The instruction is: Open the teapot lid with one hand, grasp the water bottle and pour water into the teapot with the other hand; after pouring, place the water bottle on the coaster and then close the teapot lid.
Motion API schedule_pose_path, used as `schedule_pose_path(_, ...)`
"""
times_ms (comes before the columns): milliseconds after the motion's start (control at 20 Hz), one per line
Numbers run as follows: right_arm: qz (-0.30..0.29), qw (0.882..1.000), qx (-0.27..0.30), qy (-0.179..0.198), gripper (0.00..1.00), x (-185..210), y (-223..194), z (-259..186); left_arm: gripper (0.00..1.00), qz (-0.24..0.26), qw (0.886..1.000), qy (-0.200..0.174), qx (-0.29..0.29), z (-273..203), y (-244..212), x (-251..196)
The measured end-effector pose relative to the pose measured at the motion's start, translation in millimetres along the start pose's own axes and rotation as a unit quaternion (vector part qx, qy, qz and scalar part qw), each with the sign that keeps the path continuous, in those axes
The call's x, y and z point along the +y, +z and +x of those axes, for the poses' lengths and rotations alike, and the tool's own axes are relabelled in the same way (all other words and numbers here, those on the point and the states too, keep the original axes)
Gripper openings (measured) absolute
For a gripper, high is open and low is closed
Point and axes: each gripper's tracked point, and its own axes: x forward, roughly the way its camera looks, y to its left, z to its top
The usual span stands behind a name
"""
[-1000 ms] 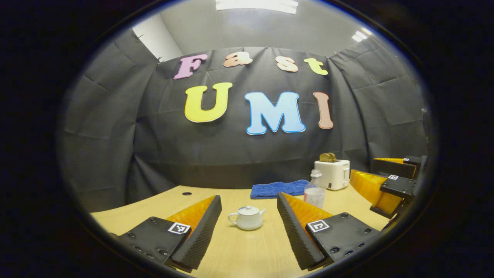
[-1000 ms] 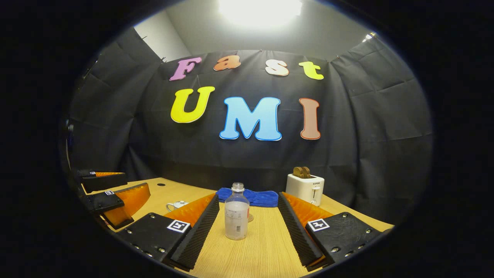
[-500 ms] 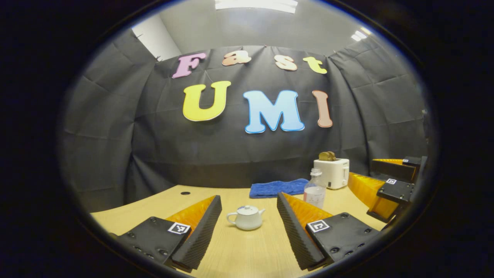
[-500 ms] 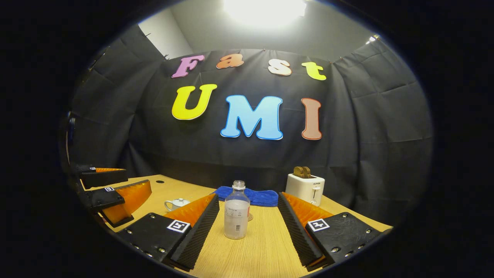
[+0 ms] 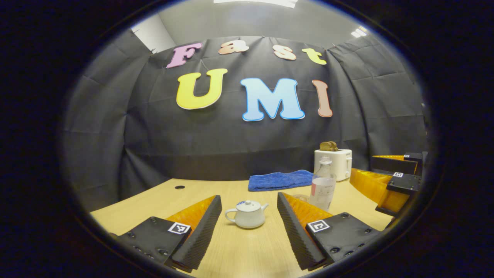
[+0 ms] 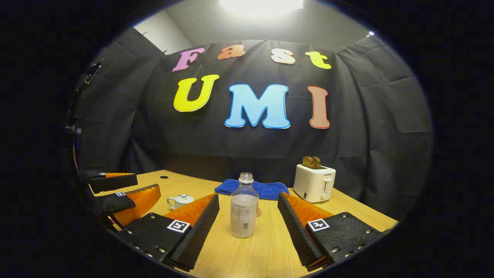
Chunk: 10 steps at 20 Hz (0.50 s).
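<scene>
In the left gripper view, the small white ceramic teapot (image 5: 247, 214) sits upright on the pale wooden table (image 5: 239, 251), lower centre of the frame. Its spout points to the right of the frame and its handle to the left, so its long axis runs across the picture. The domed lid is on, with a bluish mark near the knob. My left gripper (image 5: 249, 227) is spread wide and holds nothing; the teapot shows between the fingers but farther off, touching neither.

In the right gripper view, the clear plastic water bottle (image 6: 244, 208) stands upright at lower centre, long axis vertical, open neck upward with no cap visible. It is partly filled and carries a pale label. My right gripper (image 6: 247, 227) is also wide apart and empty, the bottle framed between its fingers without contact. A round coaster (image 6: 257, 212) peeks out just behind the bottle.

Behind them, a folded blue towel (image 6: 252, 189) lies at mid-frame, and a white toaster (image 6: 313, 182) with brown bread in its slots stands to the right.
</scene>
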Motion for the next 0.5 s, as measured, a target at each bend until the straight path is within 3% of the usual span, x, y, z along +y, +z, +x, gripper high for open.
schedule_pose_path(500, 0.026, 0.998, 0.061, 0.005, 0.95, 1.5, -36.9, 53.1, 0.97, 0.014, 0.998, -0.037, 0.050, 70.9, -44.6, 1.5)
